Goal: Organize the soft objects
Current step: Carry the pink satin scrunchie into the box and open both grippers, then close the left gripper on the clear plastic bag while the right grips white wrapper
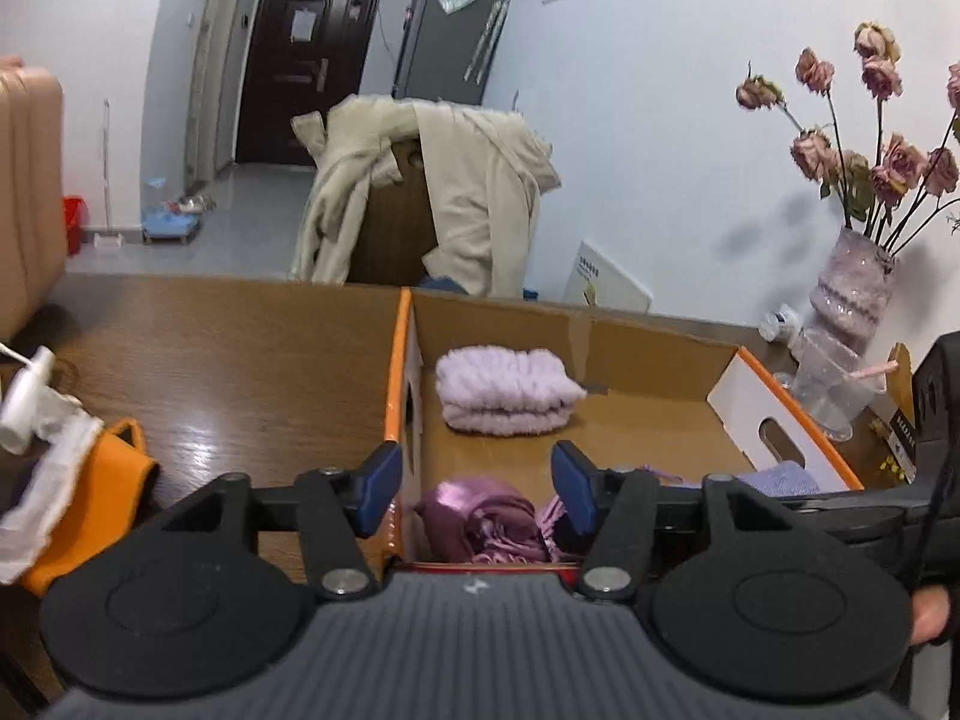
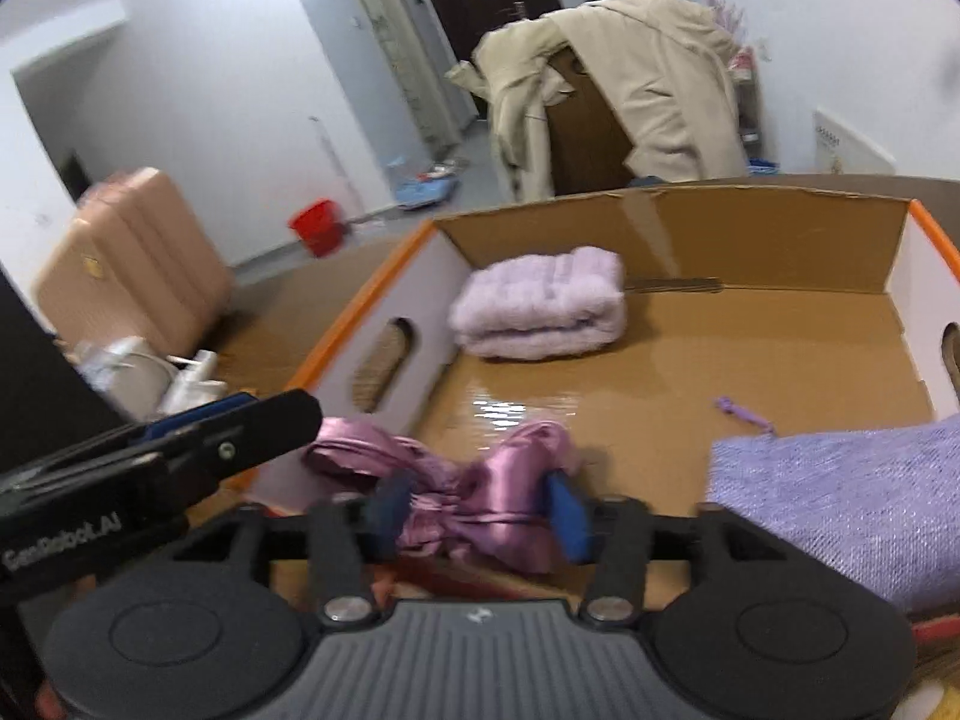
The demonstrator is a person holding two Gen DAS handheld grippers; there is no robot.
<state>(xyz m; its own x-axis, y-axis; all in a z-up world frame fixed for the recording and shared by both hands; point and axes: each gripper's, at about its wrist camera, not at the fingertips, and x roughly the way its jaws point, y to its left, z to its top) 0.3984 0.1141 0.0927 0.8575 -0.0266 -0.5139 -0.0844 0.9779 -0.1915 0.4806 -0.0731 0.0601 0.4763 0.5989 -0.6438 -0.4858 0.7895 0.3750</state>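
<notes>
- Left wrist view: the left gripper (image 1: pixel 477 489) hangs over the near left corner of an orange-edged cardboard box (image 1: pixel 660 342) on a brown wooden table (image 1: pixel 240 360). Its blue pads (image 1: pixel 378 486) stand fairly wide apart and press on nothing.
- Below and between the pads a crumpled pink satin cloth (image 1: pixel 480 519) lies at the near end of the box floor, clear of both pads.
- A folded lilac fluffy towel (image 1: pixel 504 390) rests at the far left of the box floor, well apart from the satin cloth.
- A lavender knitted cloth (image 1: pixel 786 477) shows at the near right of the box, partly hidden by the gripper body.
- Outside the box, on the left, lie an orange pouch (image 1: pixel 114 480) and a white cloth (image 1: pixel 54 480); on the right stands a vase of dried pink roses (image 1: pixel 852 294).
- Right wrist view (somewhat blurred): the right gripper (image 2: pixel 480 510) has its blue pads (image 2: pixel 567 513) half spread on either side of the pink satin cloth (image 2: pixel 480 498); the cloth bunches between them, and whether the pads touch it I cannot tell.
- The left gripper (image 2: pixel 198 450) enters from the left, beside the box's left wall (image 2: pixel 384 324).
- The lilac towel (image 2: pixel 540 312) sits toward the far wall, the lavender cloth (image 2: pixel 840 498) at the near right, and a small purple string (image 2: pixel 741 411) on the bare floor between them.
</notes>
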